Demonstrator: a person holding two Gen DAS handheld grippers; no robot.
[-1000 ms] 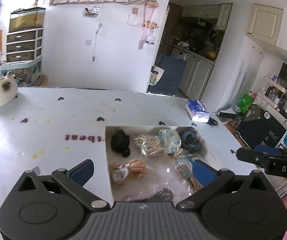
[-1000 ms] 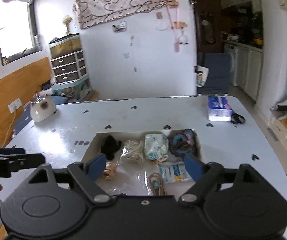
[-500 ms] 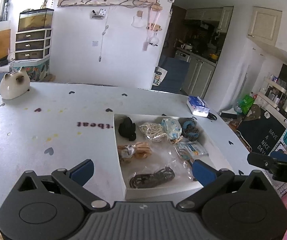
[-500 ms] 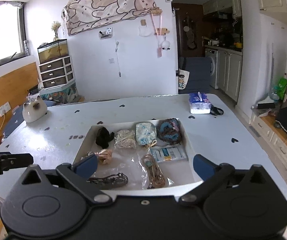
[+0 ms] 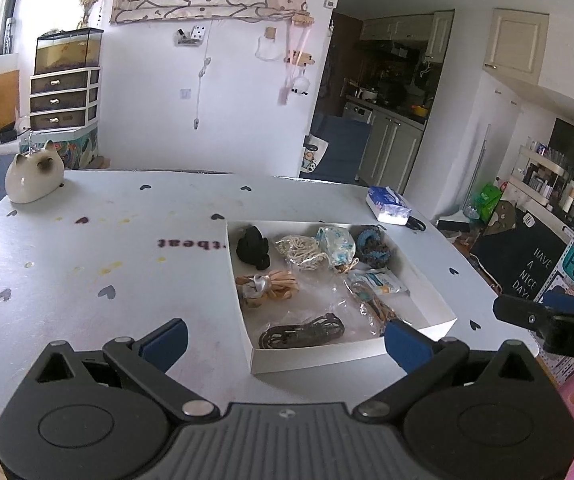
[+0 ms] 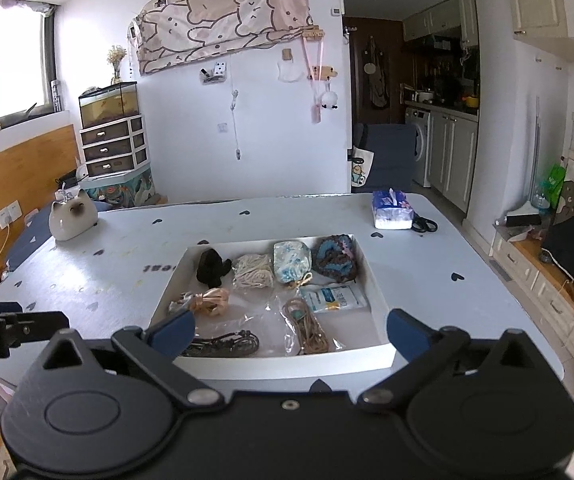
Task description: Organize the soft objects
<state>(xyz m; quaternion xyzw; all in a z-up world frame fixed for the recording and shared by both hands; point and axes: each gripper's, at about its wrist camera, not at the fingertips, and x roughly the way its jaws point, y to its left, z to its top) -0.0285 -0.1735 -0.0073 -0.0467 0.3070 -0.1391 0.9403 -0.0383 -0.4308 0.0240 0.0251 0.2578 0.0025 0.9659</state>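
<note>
Tray (image 6: 371, 280) sits mid-table, white, shallow, open-topped, with eight soft bundles laid in rough rows. Both grippers hang back at the near table edge, neither over the tray nor touching anything. Left gripper (image 5: 285, 340): fingers spread wide, nothing between the pads. Right gripper (image 6: 291, 330): likewise splayed to full width, empty.

Step in hand, by judgement: either the sorting is done or a fresh pick has not begun; the tidy rows favour the first reading, though the frames cannot settle it. If more is wanted, the next move calls for one gripper to go forward and down over a single bundle and close gently, since everything here would deform under the pads.

Contents, read from the right wrist view with the tray centre as dial:
- 11 o'clock: black plush lump (image 6: 211, 267).
- 12 o'clock: cream cord bundle (image 6: 253, 271), then blue-white pouch (image 6: 291, 261).
- 1 o'clock: blue-brown knitted piece (image 6: 335, 258).
- 9 o'clock: peach ribbon knot (image 6: 207, 301).
- 3 o'clock: flat white-blue packet (image 6: 337, 298).
- 6 o'clock: tan rope in clear bag (image 6: 307, 328).
- 7 o'clock: dark cord in clear bag (image 6: 227, 344), partly hidden behind the gripper's left finger.

Off-tray: cat figurine (image 6: 71, 218) at far left, tissue pack (image 6: 391, 210) at far right.
</note>
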